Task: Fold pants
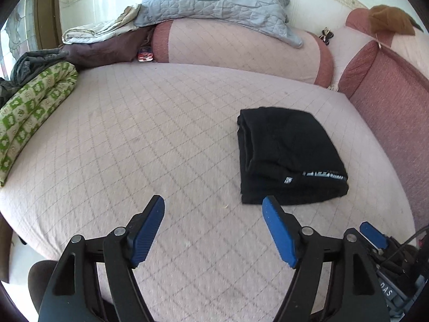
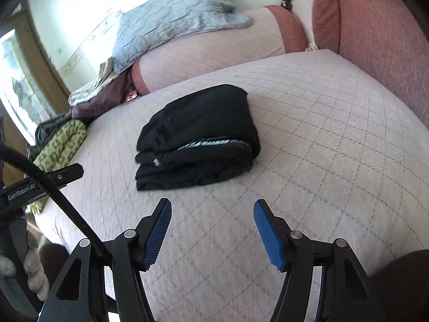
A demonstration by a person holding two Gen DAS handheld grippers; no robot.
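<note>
**Black pants folded into compact stack on bed**

Black pants lie folded in a thick rectangular bundle w/ several layers stacked, on the pink quilted bedspread. Layered edges show on the near side; a striped grey-white band runs across the top layer, plus a small white tag nearby. Fabric looks soft, a bit lumpy, top fold rounded.

Left gripper hovers over the bedspread w/ jaws wide apart, nothing between the blue pads; pants sit just ahead and to its right, not touched. Right gripper likewise spread wide, empty, pants ahead and slightly left, apart from it.

Grey quilted blanket is draped over the pink bolster at the far end; green-patterned blanket at bed's left edge.
</note>
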